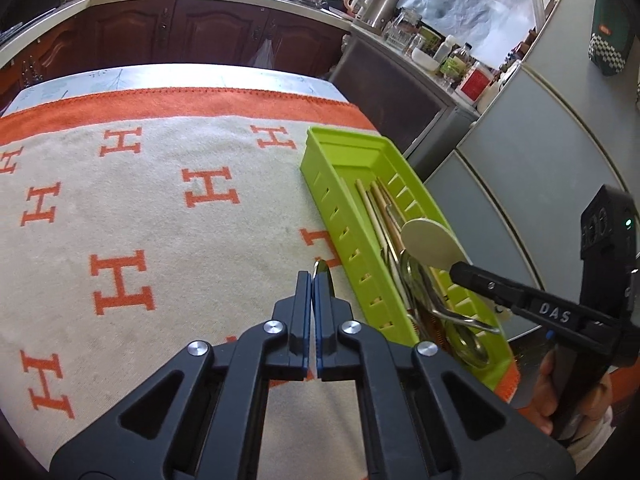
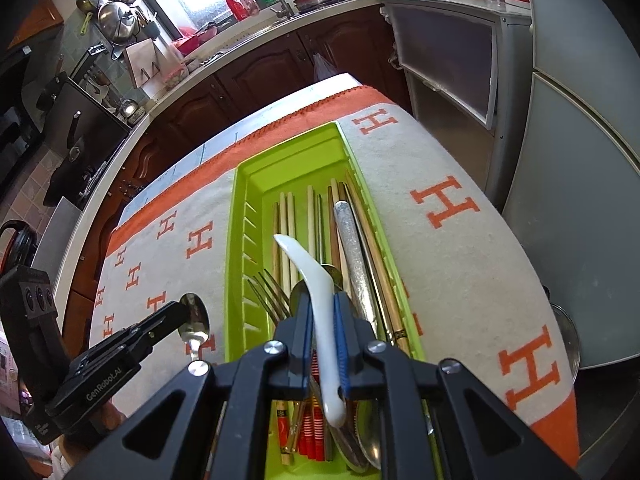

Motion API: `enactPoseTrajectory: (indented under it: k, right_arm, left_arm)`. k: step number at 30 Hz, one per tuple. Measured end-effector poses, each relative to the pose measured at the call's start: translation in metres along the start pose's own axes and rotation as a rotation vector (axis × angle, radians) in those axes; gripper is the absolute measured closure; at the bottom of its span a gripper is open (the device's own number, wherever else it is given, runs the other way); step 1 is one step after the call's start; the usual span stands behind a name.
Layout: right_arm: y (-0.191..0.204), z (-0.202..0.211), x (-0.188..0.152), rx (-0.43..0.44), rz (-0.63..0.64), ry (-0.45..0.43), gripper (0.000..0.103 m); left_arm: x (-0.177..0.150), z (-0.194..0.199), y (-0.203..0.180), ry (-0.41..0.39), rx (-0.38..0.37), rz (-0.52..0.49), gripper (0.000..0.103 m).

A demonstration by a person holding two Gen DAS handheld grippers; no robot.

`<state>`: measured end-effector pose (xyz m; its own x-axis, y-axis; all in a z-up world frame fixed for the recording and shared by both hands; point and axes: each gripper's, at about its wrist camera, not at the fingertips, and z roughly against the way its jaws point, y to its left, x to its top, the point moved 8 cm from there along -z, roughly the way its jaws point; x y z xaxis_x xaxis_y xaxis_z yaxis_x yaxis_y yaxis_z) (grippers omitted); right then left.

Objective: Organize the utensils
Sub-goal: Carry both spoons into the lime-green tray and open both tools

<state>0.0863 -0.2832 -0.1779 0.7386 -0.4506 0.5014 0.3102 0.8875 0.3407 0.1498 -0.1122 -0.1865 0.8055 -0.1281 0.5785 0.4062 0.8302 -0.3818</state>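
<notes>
The right gripper [image 2: 323,312], clamped on a white ceramic soup spoon [image 2: 316,280], hovers above the lime-green plastic utensil tray [image 2: 240,216], spoon lengthwise along it, while the left gripper [image 1: 312,280] pinches a metal spoon [image 2: 195,320] just left.

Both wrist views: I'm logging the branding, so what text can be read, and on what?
"DAS" on the black right gripper.
"GenRobot.AI" on the black left gripper.
"H" repeated in orange on the cream towel.
Red label on the counter bottle: too blurred to read.
</notes>
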Motion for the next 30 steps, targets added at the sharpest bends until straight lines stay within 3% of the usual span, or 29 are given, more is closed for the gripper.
enactPoseTrajectory:
  k: [10,14,20,26,30]
  right_arm:
    - [0.004,-0.003,0.006,0.038,-0.027,0.004,0.091]
    - [-0.001,-0.017,0.024,0.006,-0.060,-0.016,0.091]
    - [-0.017,-0.050,0.040,0.067,-0.182,0.077,0.090]
    - [-0.017,-0.041,0.051,0.117,-0.213,0.049,0.076]
    - [-0.018,-0.028,0.050,0.123,-0.219,0.029,0.074]
  left_arm:
    - [0.020,0.029,-0.027,-0.012,-0.018,0.003,0.103]
    - [0.033,0.020,-0.043,-0.007,-0.006,-0.010,0.103]
    - [0.049,-0.004,-0.059,0.013,0.018,-0.029,0.103]
    - [0.054,-0.033,-0.066,0.044,0.042,-0.046,0.103]
    - [0.051,-0.048,-0.069,0.063,0.060,-0.071,0.103]
